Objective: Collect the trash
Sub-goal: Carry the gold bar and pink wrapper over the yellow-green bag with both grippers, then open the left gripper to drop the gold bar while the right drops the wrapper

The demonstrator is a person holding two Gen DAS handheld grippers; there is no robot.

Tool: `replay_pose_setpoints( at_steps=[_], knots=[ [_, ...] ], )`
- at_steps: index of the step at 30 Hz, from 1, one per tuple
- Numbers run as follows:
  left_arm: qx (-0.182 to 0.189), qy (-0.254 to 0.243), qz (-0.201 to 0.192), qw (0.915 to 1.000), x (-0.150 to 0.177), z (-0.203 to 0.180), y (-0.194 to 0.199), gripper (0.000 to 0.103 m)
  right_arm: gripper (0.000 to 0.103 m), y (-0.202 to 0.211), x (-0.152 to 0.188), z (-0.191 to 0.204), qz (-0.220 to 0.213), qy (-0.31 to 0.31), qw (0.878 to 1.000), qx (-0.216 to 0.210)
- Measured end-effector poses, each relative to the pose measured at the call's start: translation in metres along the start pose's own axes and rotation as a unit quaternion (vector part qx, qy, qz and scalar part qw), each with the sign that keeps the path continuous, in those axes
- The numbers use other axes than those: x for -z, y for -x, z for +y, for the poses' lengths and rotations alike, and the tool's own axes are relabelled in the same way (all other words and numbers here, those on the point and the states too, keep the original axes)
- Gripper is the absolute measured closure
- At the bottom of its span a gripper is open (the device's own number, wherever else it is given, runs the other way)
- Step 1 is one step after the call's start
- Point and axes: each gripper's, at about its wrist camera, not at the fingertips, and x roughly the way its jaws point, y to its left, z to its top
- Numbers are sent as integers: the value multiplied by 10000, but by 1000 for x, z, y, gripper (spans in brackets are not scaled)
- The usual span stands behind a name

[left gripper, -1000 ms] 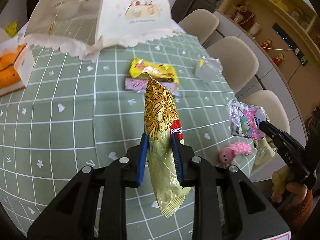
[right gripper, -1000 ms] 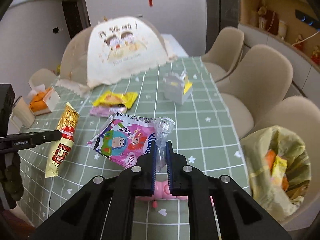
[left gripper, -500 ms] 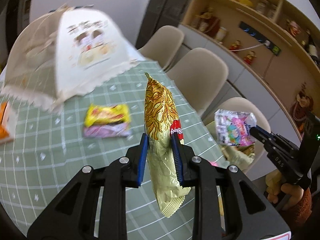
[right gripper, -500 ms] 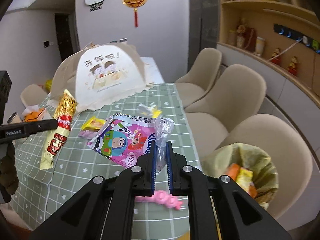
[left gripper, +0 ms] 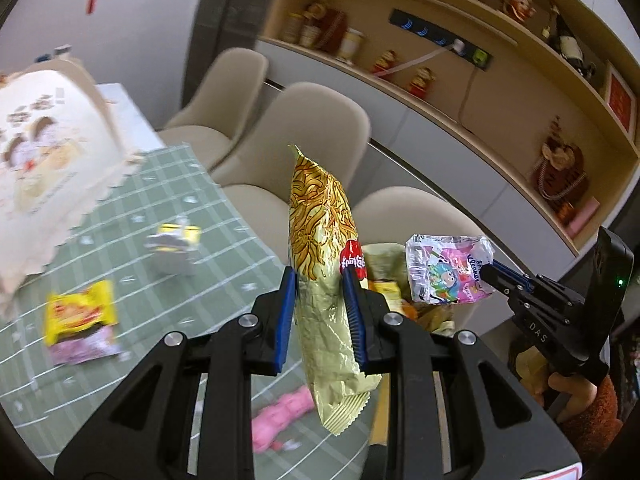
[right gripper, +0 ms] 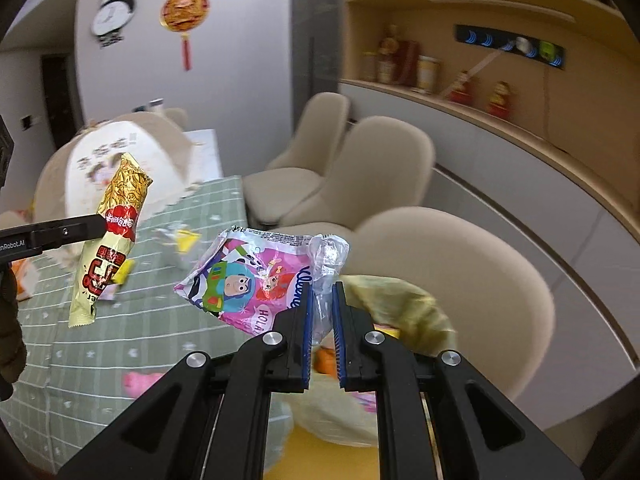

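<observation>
My left gripper point(left gripper: 320, 280) is shut on a long gold snack wrapper point(left gripper: 324, 264), held upright in the air; the same wrapper shows in the right wrist view point(right gripper: 108, 232). My right gripper point(right gripper: 320, 296) is shut on a pink cartoon tissue packet point(right gripper: 248, 280), also seen in the left wrist view point(left gripper: 448, 272). Both are held over the table's right edge, above a yellow trash bag point(right gripper: 404, 304) with wrappers inside, partly hidden behind the fingers point(left gripper: 384, 264).
On the green checked tablecloth point(left gripper: 120, 248) lie a yellow and pink packet point(left gripper: 80, 316), a crumpled clear wrapper point(left gripper: 172, 248) and a pink toy point(left gripper: 280, 416). A mesh food cover point(left gripper: 44, 136) stands at the back. Beige chairs point(left gripper: 316, 136) line the right side.
Both grippers have lifted and swung right with their wrappers, from over the table toward the trash bag. The bag now sits right below them.
</observation>
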Motion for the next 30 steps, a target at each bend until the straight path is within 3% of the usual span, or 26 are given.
replay_pose_setpoints(
  at_steps=[12,17,30],
  knots=[
    [779,-179,749,9940,-10,-80,-130,80,92,-17,20,-117,186,-727,9952,628],
    [961,-95,1016,9901,-7,-99,-176,80,92,-32,25,-142,243,-866,9930,768],
    [810,-58,1729,9816,22,-117,-251,78,92,-49,48,-175,473,-1041,9894,892]
  ],
)
